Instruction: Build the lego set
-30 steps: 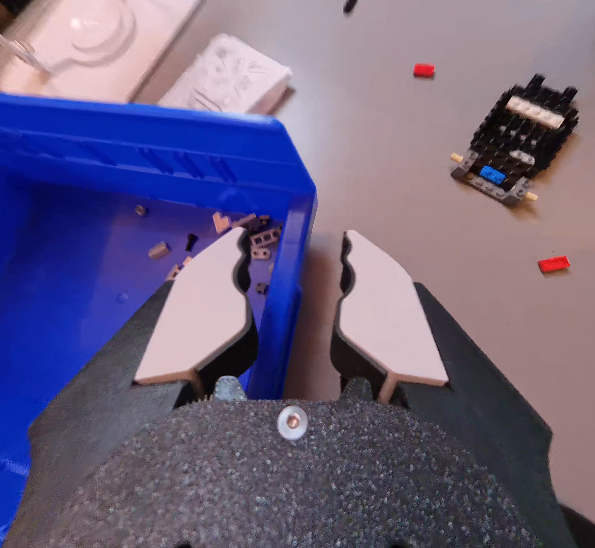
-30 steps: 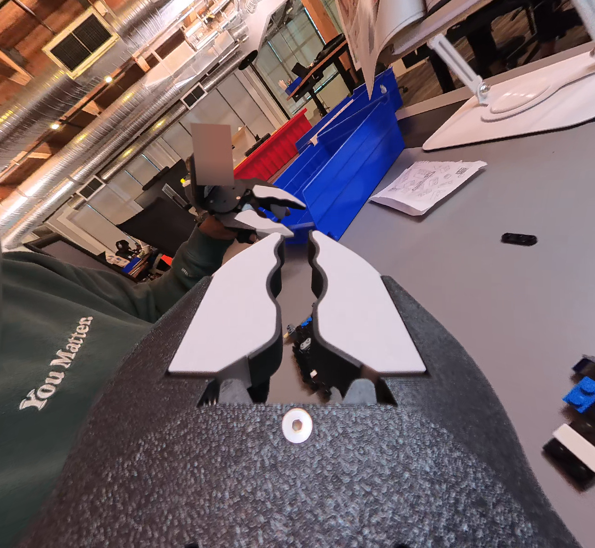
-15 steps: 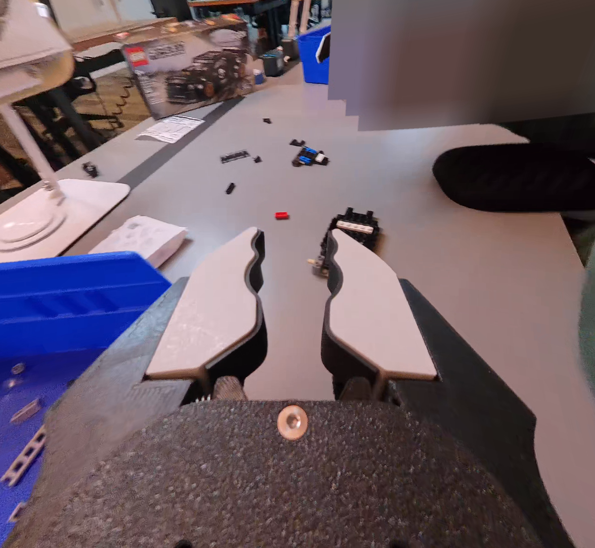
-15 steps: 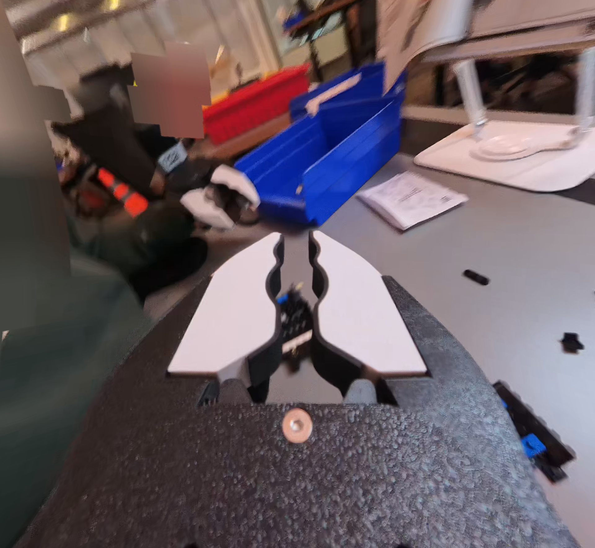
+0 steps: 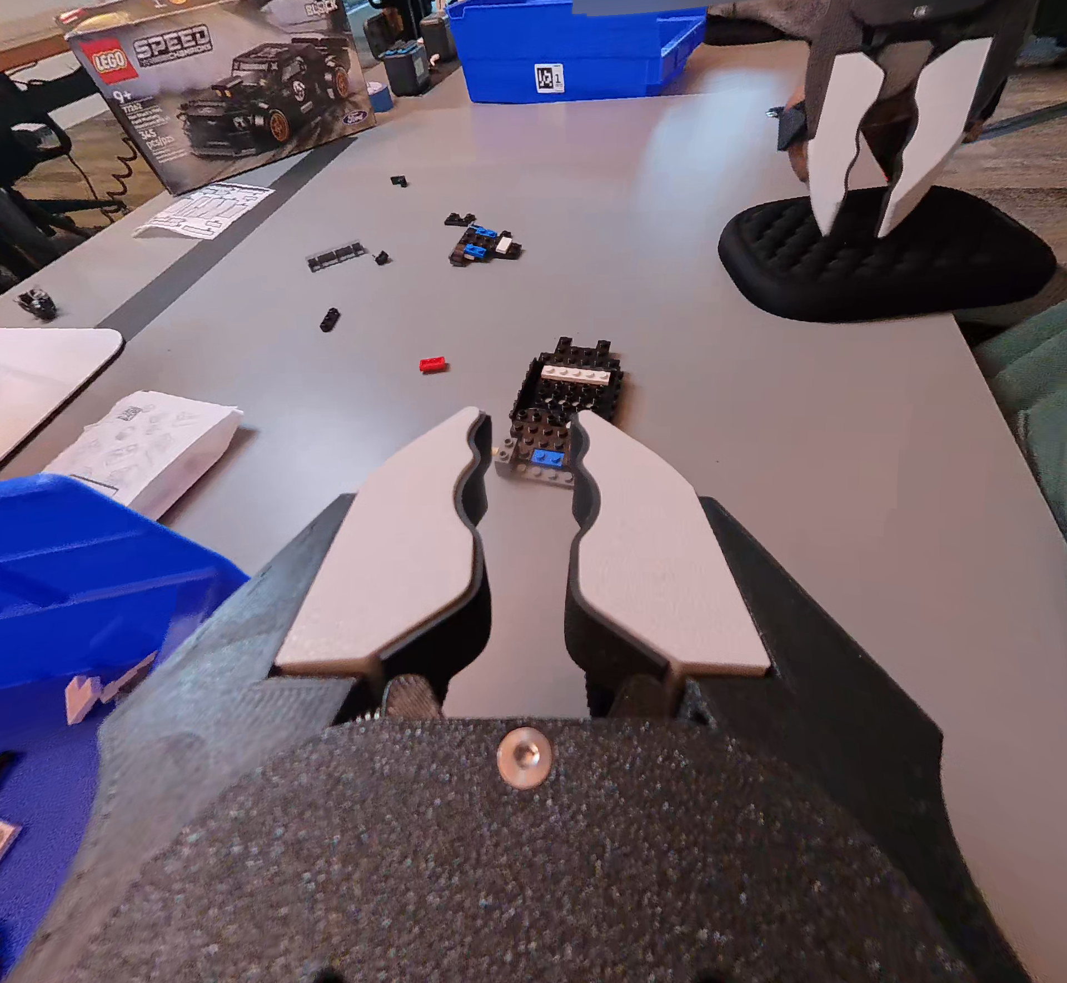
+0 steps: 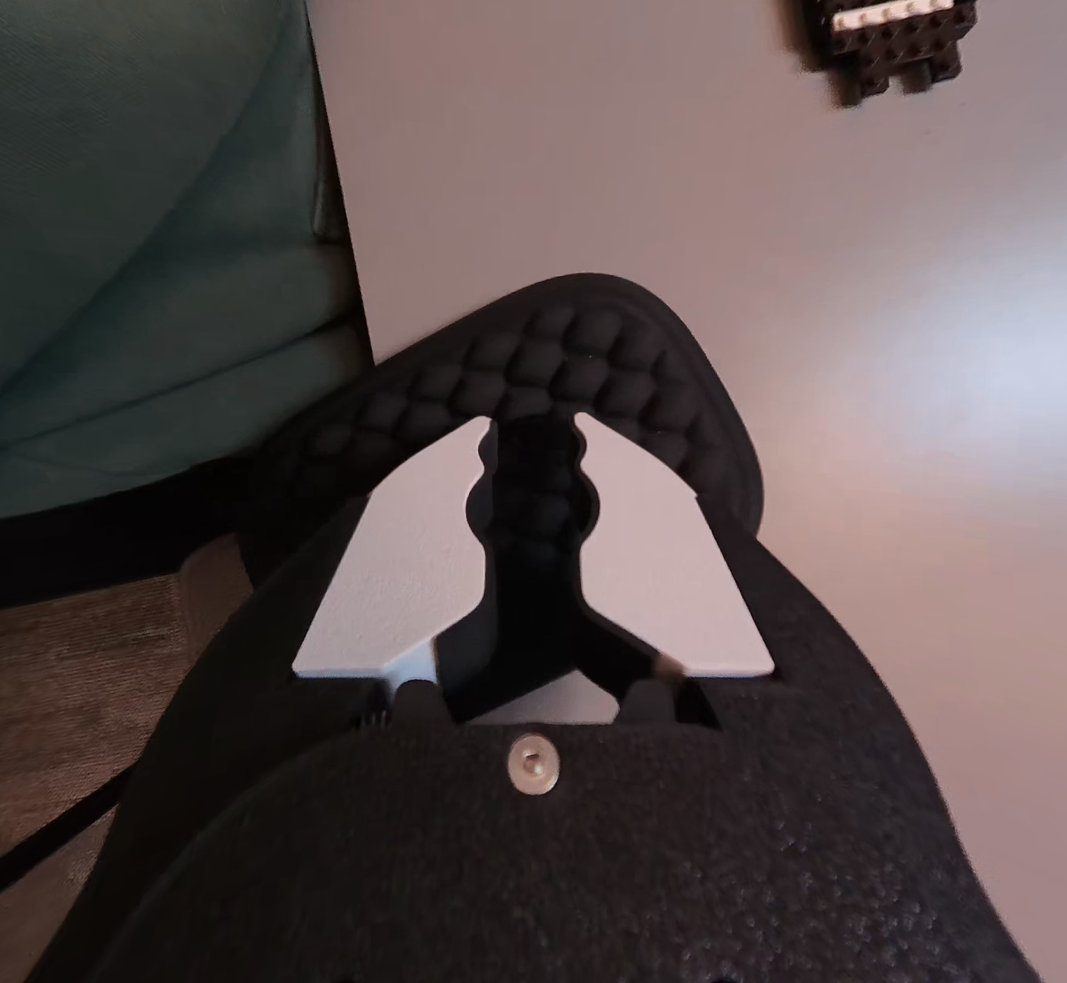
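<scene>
A printed toy box [image 5: 219, 78] stands far left on the grey counter [image 5: 750, 493]. The left tool [image 5: 531, 418], spread and empty, hovers near the black brick assembly [image 5: 569, 395]. The right tool [image 6: 534, 421], slightly parted, points at a black pad [image 6: 548, 355].

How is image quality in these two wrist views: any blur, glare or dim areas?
Left wrist view: the brick assembly is sharp, the right gripper motion-smeared, with soft glare on the table and wide-angle bending at the edges. Right wrist view: dim and backlit, the right gripper's fingers look washed out against the dark padded rest.
</scene>
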{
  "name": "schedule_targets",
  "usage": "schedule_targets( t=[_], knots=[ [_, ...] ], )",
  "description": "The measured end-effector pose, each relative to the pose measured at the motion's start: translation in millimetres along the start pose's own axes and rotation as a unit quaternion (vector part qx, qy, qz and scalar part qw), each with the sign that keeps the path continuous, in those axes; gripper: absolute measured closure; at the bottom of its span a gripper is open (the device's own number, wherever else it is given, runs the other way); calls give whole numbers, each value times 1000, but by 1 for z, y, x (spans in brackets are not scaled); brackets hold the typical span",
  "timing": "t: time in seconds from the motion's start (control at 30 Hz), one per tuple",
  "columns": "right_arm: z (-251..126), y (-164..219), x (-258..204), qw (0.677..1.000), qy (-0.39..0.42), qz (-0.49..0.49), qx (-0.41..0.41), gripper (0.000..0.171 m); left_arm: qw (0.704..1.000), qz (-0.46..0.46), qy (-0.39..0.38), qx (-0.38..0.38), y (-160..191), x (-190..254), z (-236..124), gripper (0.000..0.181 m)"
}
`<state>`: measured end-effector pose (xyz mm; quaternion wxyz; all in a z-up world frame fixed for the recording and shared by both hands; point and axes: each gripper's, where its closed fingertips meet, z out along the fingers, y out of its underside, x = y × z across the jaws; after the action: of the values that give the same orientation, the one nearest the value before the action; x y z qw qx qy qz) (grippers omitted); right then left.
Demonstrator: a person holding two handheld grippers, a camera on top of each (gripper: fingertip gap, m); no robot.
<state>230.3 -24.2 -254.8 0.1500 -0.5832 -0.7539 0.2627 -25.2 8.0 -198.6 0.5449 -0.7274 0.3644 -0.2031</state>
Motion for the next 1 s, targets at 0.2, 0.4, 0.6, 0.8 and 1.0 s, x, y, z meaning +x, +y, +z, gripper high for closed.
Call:
schedule_targets(
  t=[0.2, 0.4, 0.6, 0.8, 1.0],
  knots=[
    [2, 3, 2, 999, 30, 16, 32, 158, 1000, 6, -6, -1, -2, 1, -1, 158],
    [-12, -43, 25, 986, 82, 23, 141, 159, 1000, 13, -7, 19, -11, 4, -2, 156],
    [-21, -169, 72, 906, 8, 133, 402, 159, 992, 96, -15, 83, -49, 28, 5, 150],
    [5, -250, 75, 824, -224, 230, 466, 159, 969, 192, -112, 108, -72, 22, 0, 151],
    [25, -270, 71, 804, -307, 247, 445, 160, 952, 238, -155, 110, -75, 15, -15, 166]
  ],
)
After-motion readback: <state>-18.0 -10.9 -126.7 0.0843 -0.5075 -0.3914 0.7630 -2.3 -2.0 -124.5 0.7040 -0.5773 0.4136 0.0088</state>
